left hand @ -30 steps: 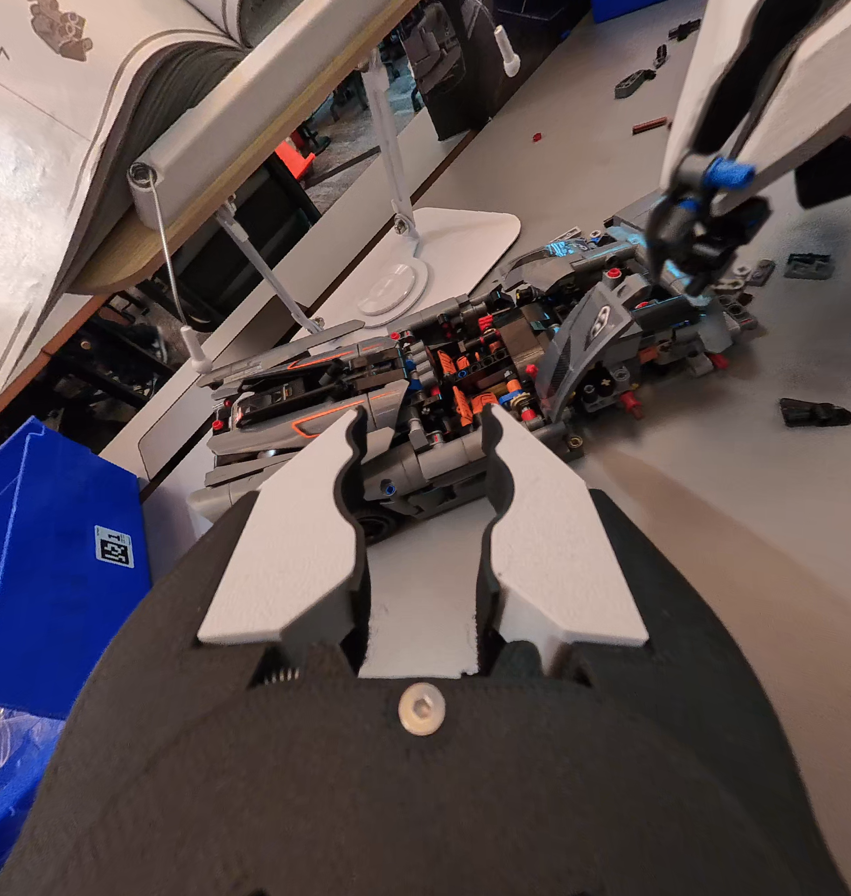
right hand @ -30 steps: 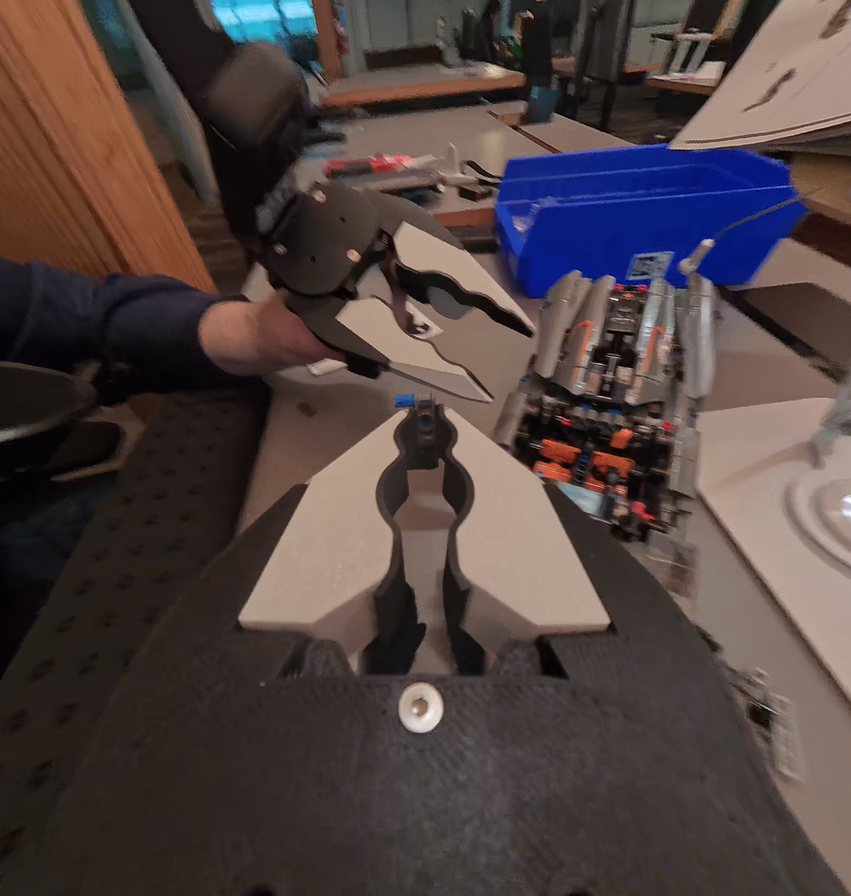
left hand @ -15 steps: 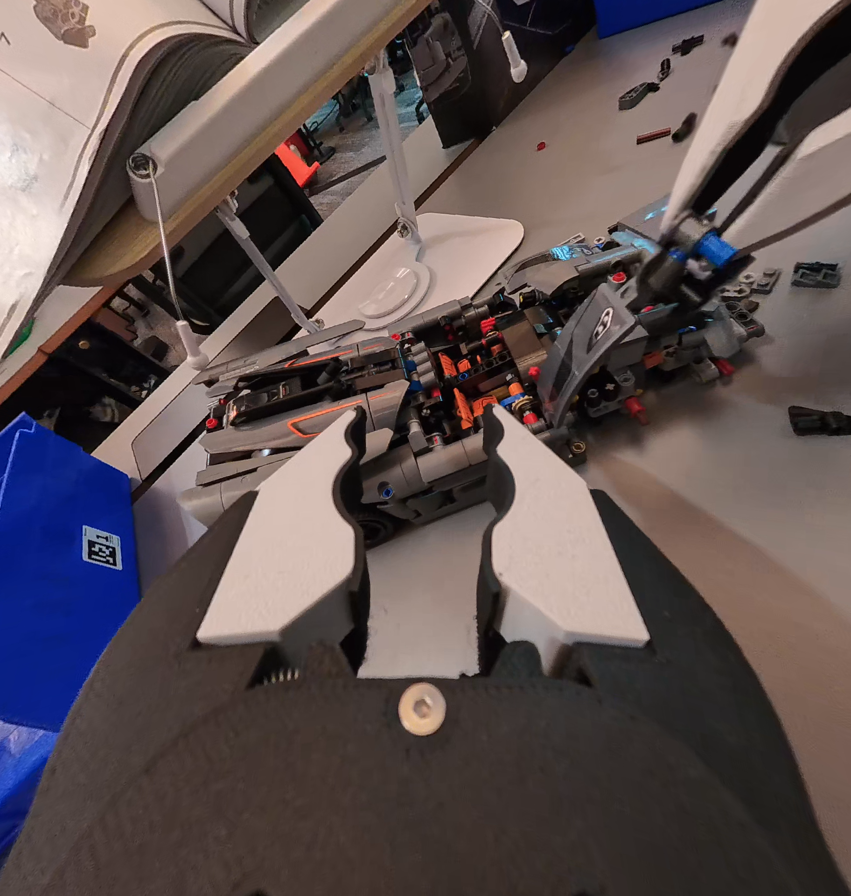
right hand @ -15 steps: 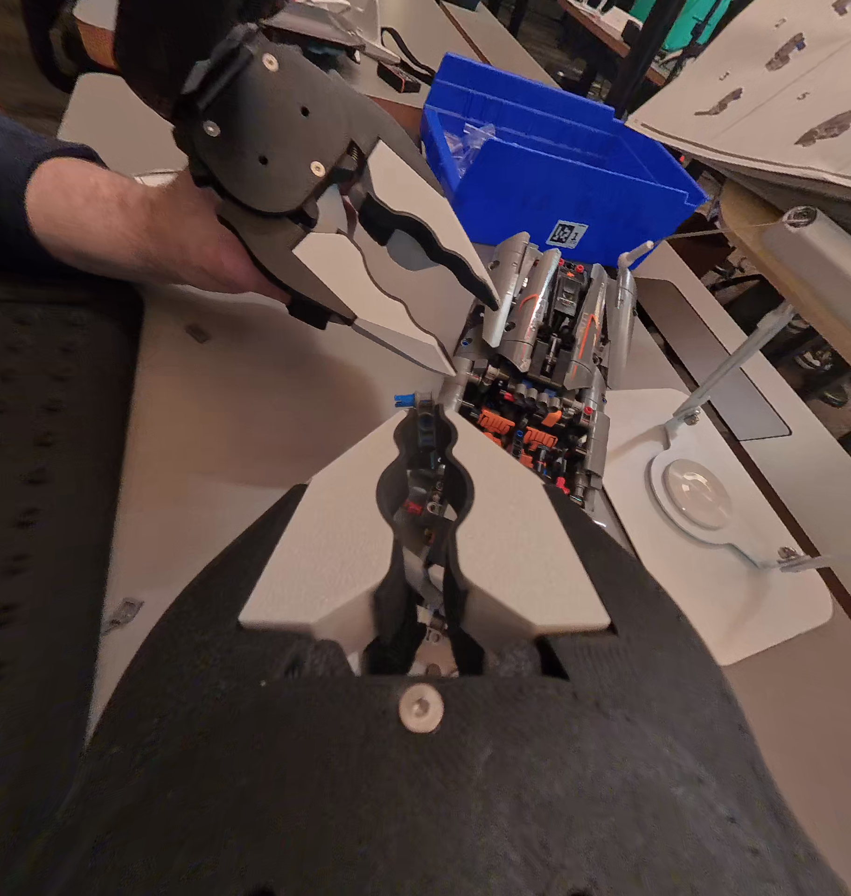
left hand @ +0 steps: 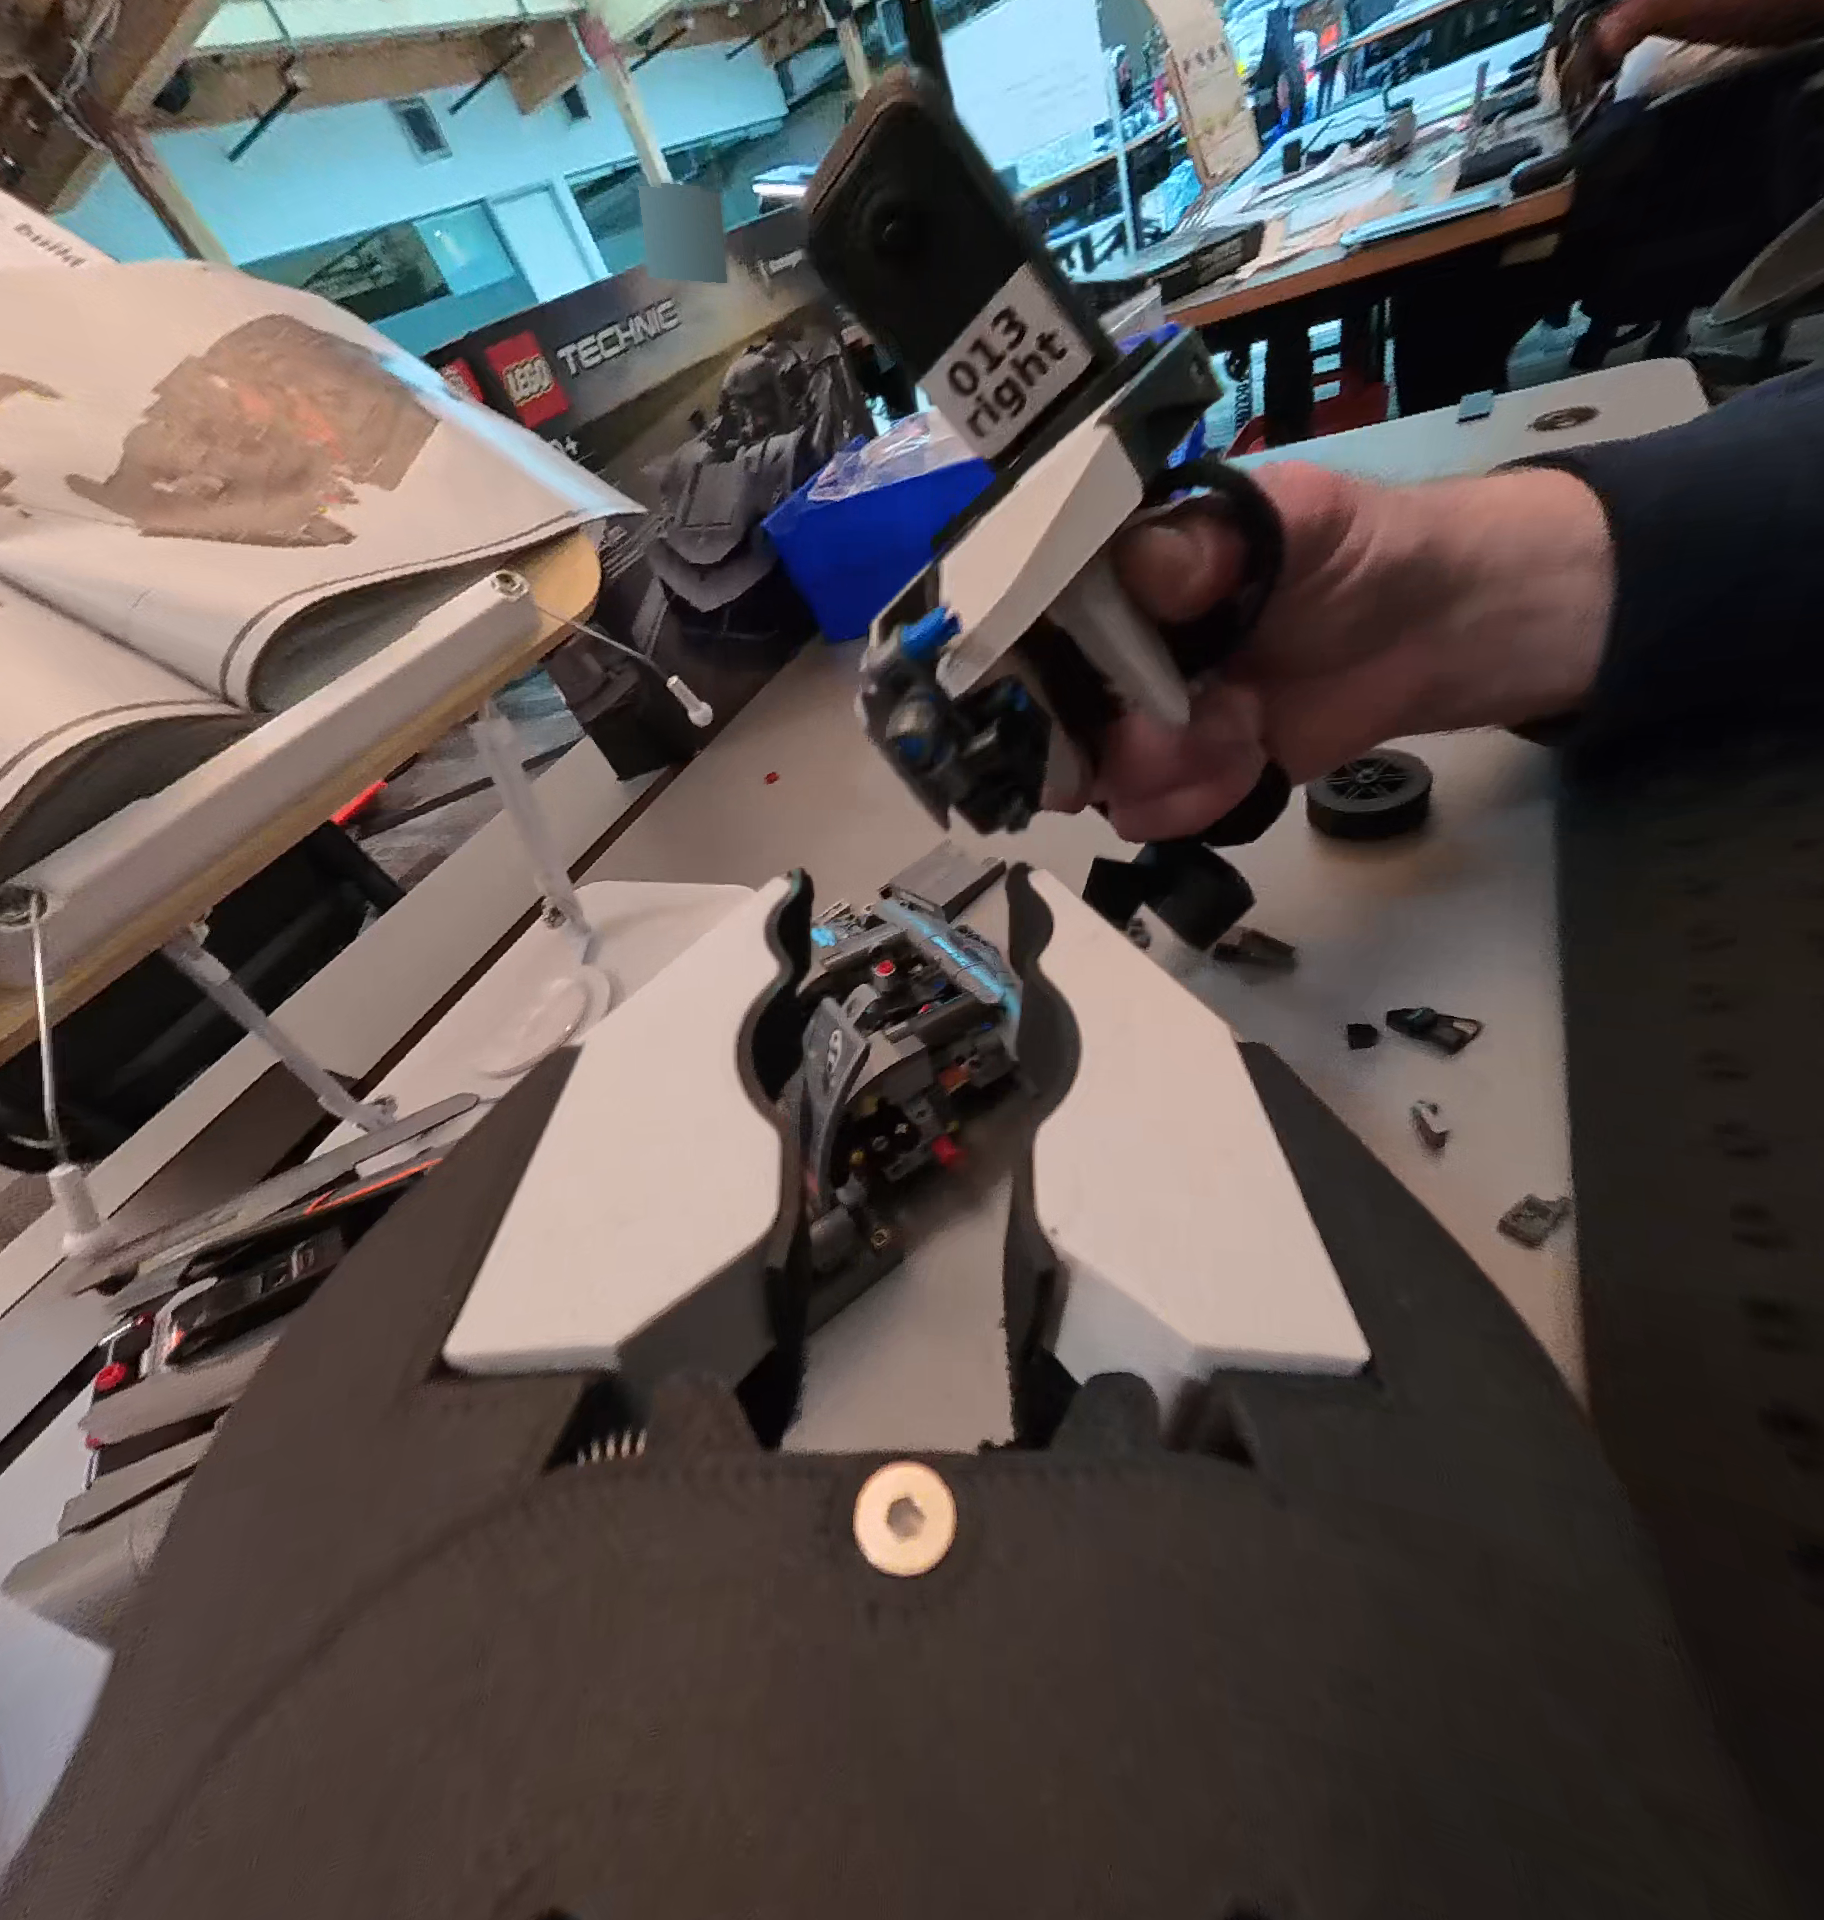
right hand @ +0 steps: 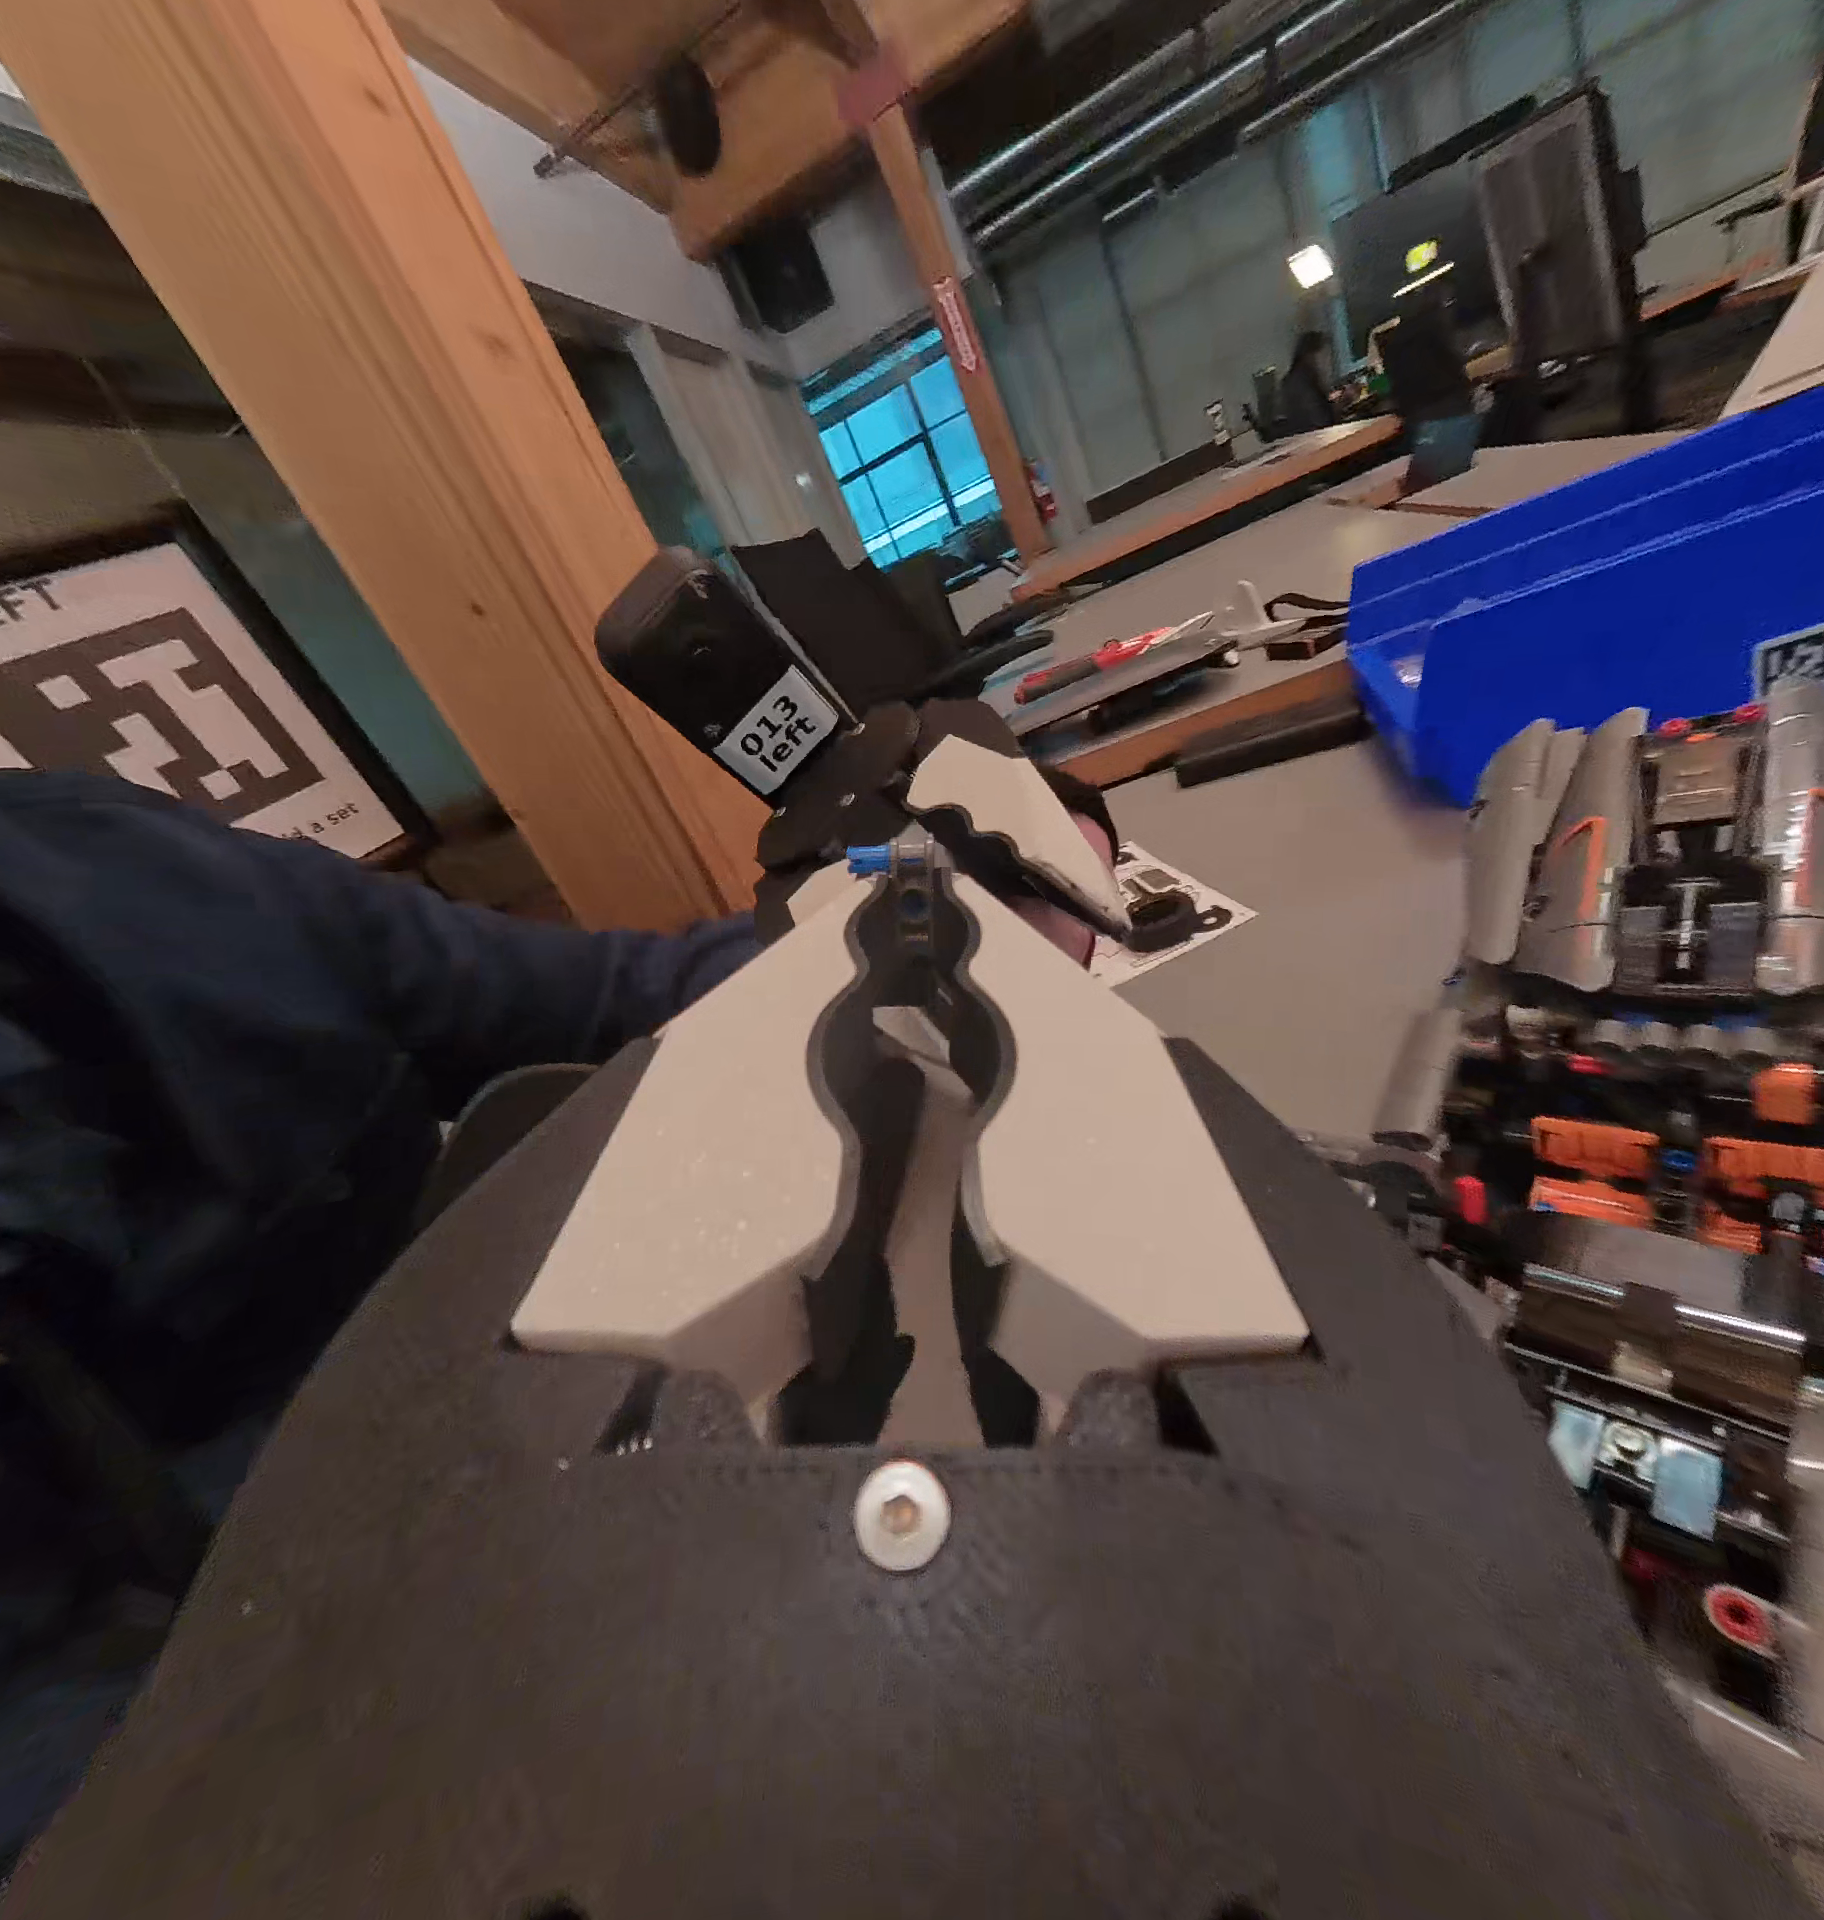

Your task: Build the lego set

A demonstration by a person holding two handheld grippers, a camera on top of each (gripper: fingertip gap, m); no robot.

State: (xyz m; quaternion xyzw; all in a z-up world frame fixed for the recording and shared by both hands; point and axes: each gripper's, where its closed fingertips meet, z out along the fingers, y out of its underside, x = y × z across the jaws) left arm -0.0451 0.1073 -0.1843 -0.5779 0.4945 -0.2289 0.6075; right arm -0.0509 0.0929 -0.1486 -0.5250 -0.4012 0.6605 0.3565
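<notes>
Right gripper (right hand: 910,868): jaws nearly together, pinching a small dark lego sub-assembly (right hand: 913,914) with a blue pin (right hand: 866,855) poking out at 9 o'clock. Same gripper seen from the left wrist view at 1 o'clock (left hand: 923,717), held in a hand (left hand: 1375,634) above the table, the dark piece with blue parts (left hand: 949,738) hanging at its tips.

Left gripper (left hand: 908,904): jaws spread wide, nothing between them, hovering over the front end of the lego car (left hand: 903,1049), visible through the gap. Touching or not cannot be told. In the right wrist view, car (right hand: 1666,1039) at 3 o'clock on the grey table (right hand: 1292,894), grey and orange panels up.

Further out, left wrist view: loose dark pieces (left hand: 1433,1029) at 3 o'clock, a black wheel (left hand: 1370,795) at 2 o'clock, open instruction book (left hand: 212,488) on a stand at 10 o'clock, blue bin (left hand: 856,540) at 12 o'clock. Right wrist view: another blue bin (right hand: 1614,613) at 2 o'clock, wooden post (right hand: 399,416) at 11 o'clock.
</notes>
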